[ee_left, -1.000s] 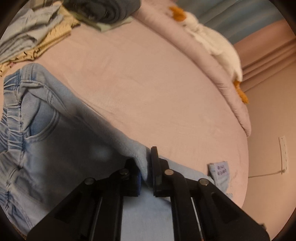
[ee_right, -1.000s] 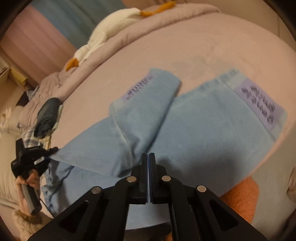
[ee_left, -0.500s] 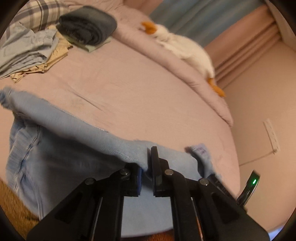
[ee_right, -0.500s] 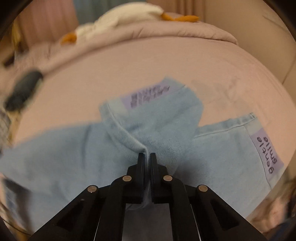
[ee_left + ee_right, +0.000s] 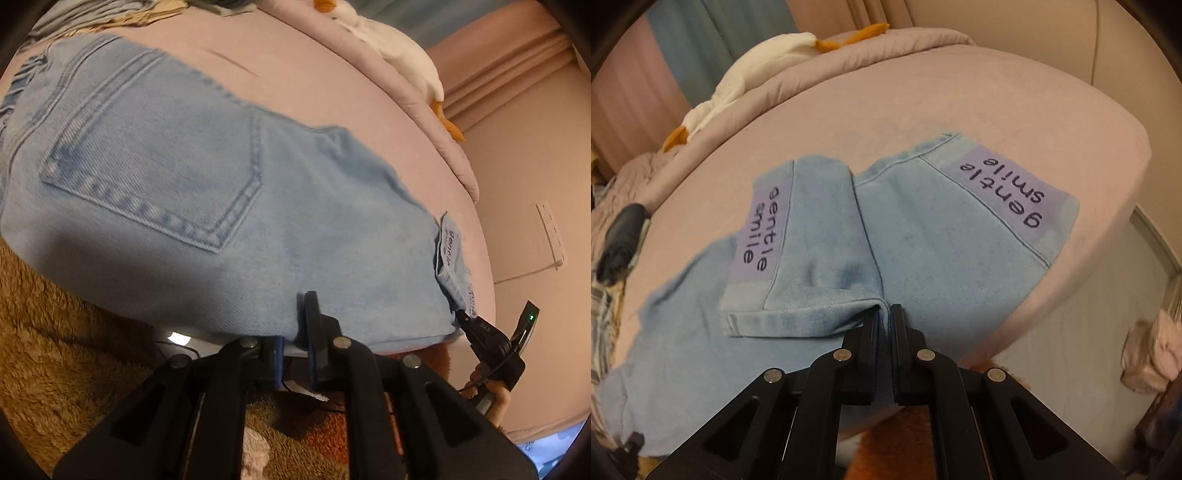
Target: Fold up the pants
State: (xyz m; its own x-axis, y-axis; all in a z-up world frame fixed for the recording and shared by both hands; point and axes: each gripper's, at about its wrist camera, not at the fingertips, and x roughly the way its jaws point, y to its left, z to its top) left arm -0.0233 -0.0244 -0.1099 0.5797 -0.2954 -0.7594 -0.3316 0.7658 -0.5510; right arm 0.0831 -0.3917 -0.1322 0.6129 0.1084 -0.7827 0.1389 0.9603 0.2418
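Light blue jeans (image 5: 207, 192) lie on the pink bed (image 5: 332, 92), back pocket up, one half folded over the other. My left gripper (image 5: 295, 321) is shut on the near edge of the jeans near the seat. My right gripper (image 5: 884, 317) is shut on the near edge of the upper leg (image 5: 820, 258) near the cuffs. Both cuffs carry purple "gentle smile" patches (image 5: 1004, 188). The right gripper also shows at the right of the left wrist view (image 5: 487, 332).
A white stuffed goose (image 5: 757, 74) lies along the rolled pink blanket at the bed's far side. Folded clothes (image 5: 624, 229) sit at the bed's left end. A brown fluffy rug (image 5: 55, 350) lies below the bed's near edge.
Both grippers have carried the lifted half of the jeans toward the near edge and laid it flat over the other half. The back pocket now faces up.
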